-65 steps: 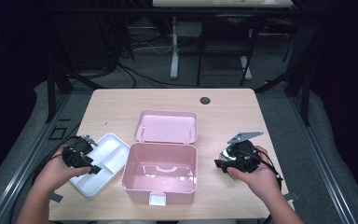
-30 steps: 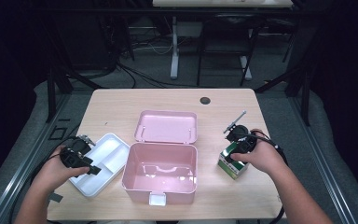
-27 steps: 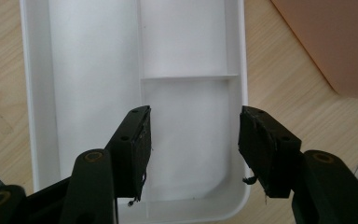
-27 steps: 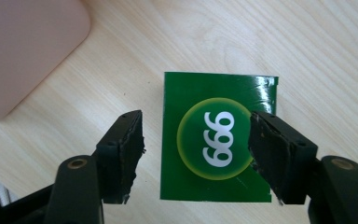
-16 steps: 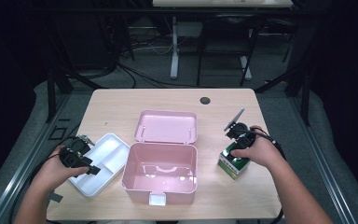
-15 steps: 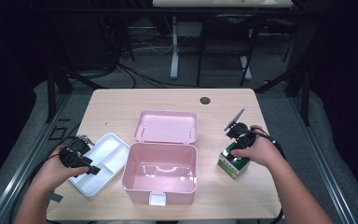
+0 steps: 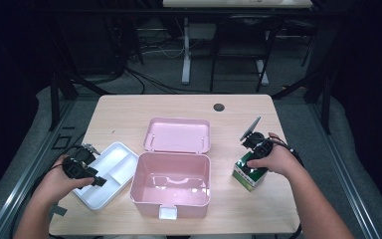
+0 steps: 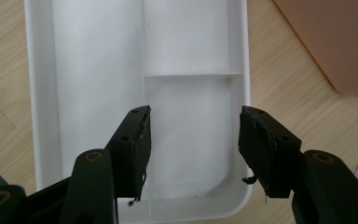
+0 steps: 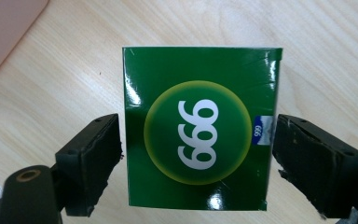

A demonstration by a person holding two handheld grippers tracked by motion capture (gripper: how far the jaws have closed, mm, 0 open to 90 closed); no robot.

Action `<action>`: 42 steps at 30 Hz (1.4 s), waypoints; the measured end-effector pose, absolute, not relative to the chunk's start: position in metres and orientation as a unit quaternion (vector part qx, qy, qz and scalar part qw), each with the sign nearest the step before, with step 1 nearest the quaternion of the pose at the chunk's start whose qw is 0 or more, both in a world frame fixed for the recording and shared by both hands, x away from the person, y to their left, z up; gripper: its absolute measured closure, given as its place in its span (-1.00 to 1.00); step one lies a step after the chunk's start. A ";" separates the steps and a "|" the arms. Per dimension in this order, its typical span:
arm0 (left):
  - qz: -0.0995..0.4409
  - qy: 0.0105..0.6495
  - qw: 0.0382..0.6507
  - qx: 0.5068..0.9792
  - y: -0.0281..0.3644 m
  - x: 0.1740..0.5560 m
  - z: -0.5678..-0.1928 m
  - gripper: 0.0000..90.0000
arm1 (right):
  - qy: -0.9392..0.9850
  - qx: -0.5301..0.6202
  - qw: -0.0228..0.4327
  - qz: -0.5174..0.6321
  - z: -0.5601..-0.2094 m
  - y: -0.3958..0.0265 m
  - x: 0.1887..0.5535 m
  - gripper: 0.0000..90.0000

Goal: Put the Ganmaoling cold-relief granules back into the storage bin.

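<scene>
A green carton (image 9: 200,126) printed with a white 999 stands on the wooden table (image 9: 307,32), right of the open pink box (image 7: 171,184). My right gripper (image 9: 196,126) points down over the carton, open, one jaw close beside each of its sides. From above, a hand holds this right gripper (image 7: 251,167) on top of the green carton (image 7: 247,177). My left gripper (image 8: 193,121) is open above a white divided tray (image 8: 98,70), nothing between its jaws. In the high view the left gripper (image 7: 90,178) hangs over the near part of the white tray (image 7: 114,164).
The pink box's lid (image 7: 179,134) lies back flat behind it, and a white latch (image 7: 168,213) sticks out at its front. A dark round grommet (image 7: 219,107) sits near the table's far edge. Bare wood lies behind the lid and at the far right.
My right gripper has tipped from pointing sideways to pointing down and has moved over the green carton, which now shows under the hand. The left gripper has stayed over the tray.
</scene>
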State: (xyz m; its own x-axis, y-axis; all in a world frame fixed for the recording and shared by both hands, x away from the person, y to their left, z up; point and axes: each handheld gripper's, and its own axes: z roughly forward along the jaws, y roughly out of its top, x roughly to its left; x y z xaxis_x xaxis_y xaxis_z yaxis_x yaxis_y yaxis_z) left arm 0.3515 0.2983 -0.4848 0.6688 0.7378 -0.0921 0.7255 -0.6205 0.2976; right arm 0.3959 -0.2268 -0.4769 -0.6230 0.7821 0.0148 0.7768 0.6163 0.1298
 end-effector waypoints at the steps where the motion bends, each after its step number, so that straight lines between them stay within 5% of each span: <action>1: 0.020 0.407 0.156 0.900 0.298 0.352 -0.485 -0.01 | 0.899 0.433 0.018 0.061 -0.478 -0.226 0.396 -0.66; 42: 0.015 0.411 0.156 0.898 0.301 0.353 -0.487 -0.01 | 0.894 0.446 0.012 0.047 -0.486 -0.227 0.398 -0.68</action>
